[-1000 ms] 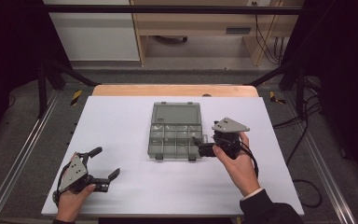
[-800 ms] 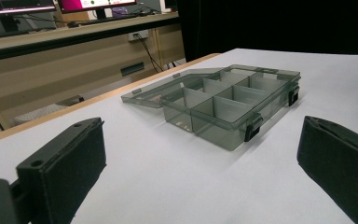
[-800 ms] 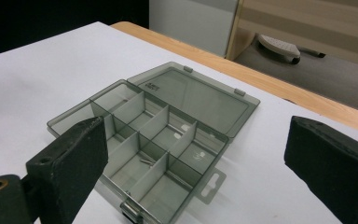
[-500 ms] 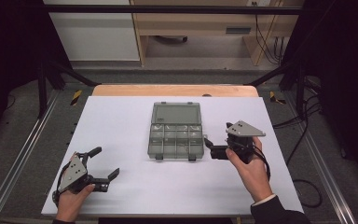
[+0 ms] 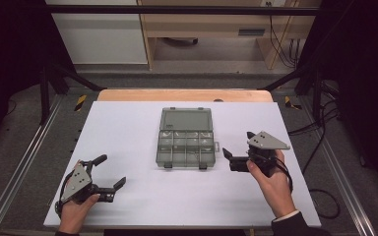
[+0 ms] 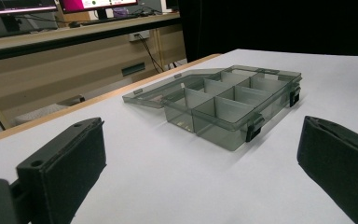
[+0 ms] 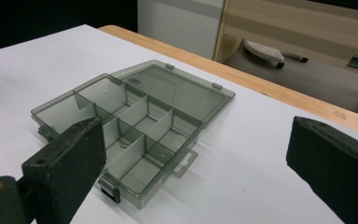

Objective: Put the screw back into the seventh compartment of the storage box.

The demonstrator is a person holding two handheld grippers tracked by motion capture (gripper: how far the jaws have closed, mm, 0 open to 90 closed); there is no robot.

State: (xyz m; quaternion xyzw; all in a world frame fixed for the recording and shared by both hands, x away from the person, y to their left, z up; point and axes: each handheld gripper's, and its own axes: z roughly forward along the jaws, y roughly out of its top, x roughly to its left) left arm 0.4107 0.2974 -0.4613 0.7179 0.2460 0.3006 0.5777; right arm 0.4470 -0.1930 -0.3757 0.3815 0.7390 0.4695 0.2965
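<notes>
A smoky translucent compartment box [image 5: 185, 137] lies in the middle of the white table [image 5: 128, 123]. Its lid is folded open flat towards the far side, and its several compartments look empty. My left gripper [image 5: 110, 170] rests near the front left corner, open, well away from the box. My right gripper [image 5: 237, 143] is held just right of the box's latch side, open and apart from it. In the left gripper view the box [image 6: 223, 100] sits ahead between the wide-spread jaws. In the right gripper view the box [image 7: 135, 121] lies ahead and left, partly behind the left jaw.
A wooden strip [image 5: 184, 95] edges the table's far side. Metal rails [image 5: 24, 167] run along both sides, and cables [image 5: 320, 191] lie on the floor at the right. Cabinets [image 5: 98, 34] stand beyond the table.
My right gripper has drawn back from the box's right edge, moving right and towards the near side. The left gripper and the box have stayed put.
</notes>
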